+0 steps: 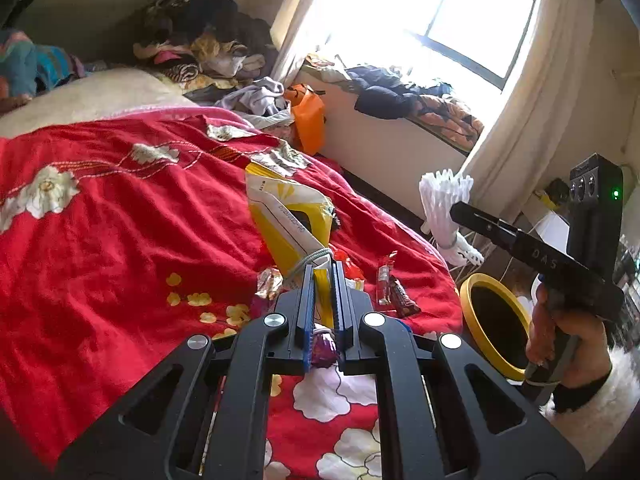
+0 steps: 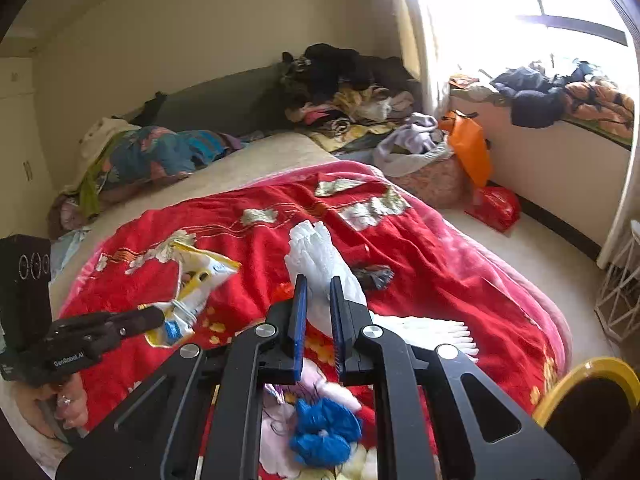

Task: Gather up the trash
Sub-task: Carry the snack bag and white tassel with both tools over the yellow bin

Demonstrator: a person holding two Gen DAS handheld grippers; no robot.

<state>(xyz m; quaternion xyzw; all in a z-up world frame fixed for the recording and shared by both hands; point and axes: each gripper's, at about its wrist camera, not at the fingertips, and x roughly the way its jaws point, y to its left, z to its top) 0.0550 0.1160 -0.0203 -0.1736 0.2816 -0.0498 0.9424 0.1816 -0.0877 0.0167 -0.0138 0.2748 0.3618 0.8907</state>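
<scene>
Trash rides in both your tools. Your left gripper (image 1: 320,276) is clamped on the tied neck of the yellow snack bag (image 1: 290,220), so the bag stands clear above the red blanket (image 1: 100,220), where small wrappers (image 1: 390,288) lie loose. Your right gripper (image 2: 318,300) is closed on the white pleated wrapper (image 2: 310,256), lifted off the bed; the yellow-rimmed bin (image 1: 494,324) stands just beside the bed's edge, presumably so both loads drop in easily.

I see a soft, plush red floral blanket (image 1: 120,216) with a faint sheen, a glossy crinkled yellow plastic snack bag (image 1: 288,220), a ridged white moulded plastic tray (image 2: 316,264), and matt black gripper frames with 4 polished metal pins each.
</scene>
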